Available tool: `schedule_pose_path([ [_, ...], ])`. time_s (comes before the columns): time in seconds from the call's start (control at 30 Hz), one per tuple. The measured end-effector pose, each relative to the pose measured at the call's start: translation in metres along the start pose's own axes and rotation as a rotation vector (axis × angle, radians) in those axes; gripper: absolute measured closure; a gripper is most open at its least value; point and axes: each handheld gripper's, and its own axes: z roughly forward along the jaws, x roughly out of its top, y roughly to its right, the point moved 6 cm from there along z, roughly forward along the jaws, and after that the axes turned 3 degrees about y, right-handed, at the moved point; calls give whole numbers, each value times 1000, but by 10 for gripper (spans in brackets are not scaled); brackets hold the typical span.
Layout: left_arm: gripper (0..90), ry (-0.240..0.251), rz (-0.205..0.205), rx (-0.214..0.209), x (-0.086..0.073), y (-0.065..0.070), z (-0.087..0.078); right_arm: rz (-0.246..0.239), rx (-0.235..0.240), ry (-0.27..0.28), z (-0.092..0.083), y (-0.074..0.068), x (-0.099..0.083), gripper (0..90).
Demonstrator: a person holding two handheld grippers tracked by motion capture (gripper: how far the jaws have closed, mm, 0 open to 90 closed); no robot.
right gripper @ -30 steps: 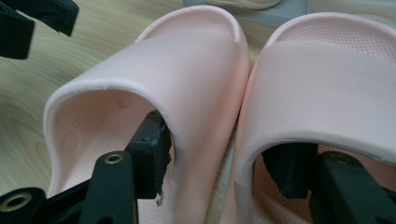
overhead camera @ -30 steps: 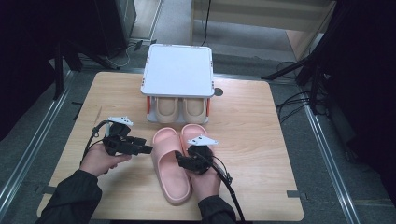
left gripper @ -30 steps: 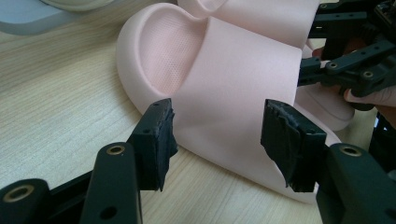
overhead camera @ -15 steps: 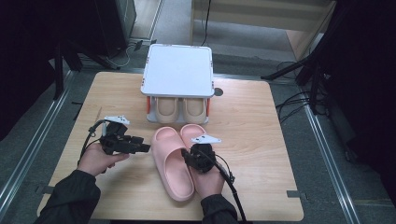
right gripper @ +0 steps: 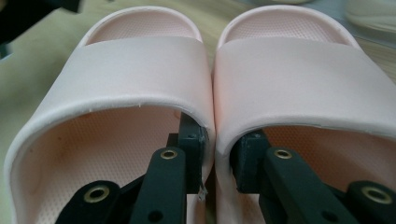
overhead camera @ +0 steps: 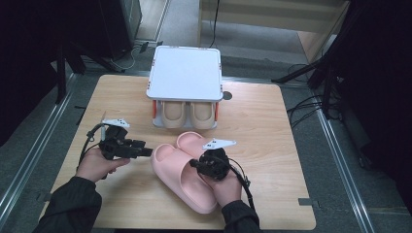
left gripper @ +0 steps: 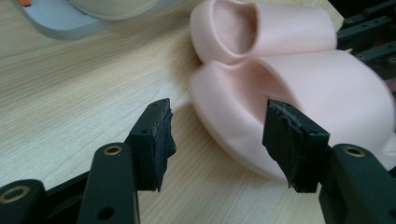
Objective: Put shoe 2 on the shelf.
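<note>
A pair of pink slides [overhead camera: 187, 170] is seen lying side by side on the wooden surface [overhead camera: 272, 145], somewhat nearer its front edge than its back edge and about midway between its left and right edges, toes turned toward the back edge. In the right gripper view the two inner side walls of the slides [right gripper: 212, 130] are pinched together between the jaws of the right gripper [right gripper: 216, 161]: one jaw is set inside the left slide, the other inside the right slide, both tucked under the straps. These jaws have just been closing, and the pads are pressed against the walls, so both slides are grasped at once. In the high view the right gripper [overhead camera: 214, 162] is held over the heel halves of the slides. The left gripper [overhead camera: 141, 151] is held just to the left of the slides, pointed toward them; in the left gripper view its jaws [left gripper: 217, 135] are spread wide with nothing between the pads, and the toe of the nearer slide [left gripper: 299, 107] lies just beyond them. Behind the slides, toward the back edge, a small white rack [overhead camera: 184, 73] with a flat top is placed, and a beige pair of shoes [overhead camera: 187, 114] is stored under it.
</note>
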Motion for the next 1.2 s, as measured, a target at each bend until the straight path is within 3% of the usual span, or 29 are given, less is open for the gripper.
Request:
schedule_pose_path([
  [0.1,415,3,-8,7,-1,-3,-2,-55,51,-21,-4,-2,2,771],
  [0.27,415,11,-12,16,-2,-6,-6,-102,155,-59,-7,-6,7,770],
  [0.43,414,17,-17,24,-3,-10,-10,-193,248,-92,-9,-17,17,769],
  [0.67,412,33,-29,44,-7,-15,-23,-256,363,-120,-8,-26,35,769],
  [1.0,413,46,-67,71,-18,-20,-36,-331,454,-133,-21,-36,76,768],
  [1.2,413,49,-79,89,-25,-20,-43,-353,452,-123,-29,-42,112,767],
])
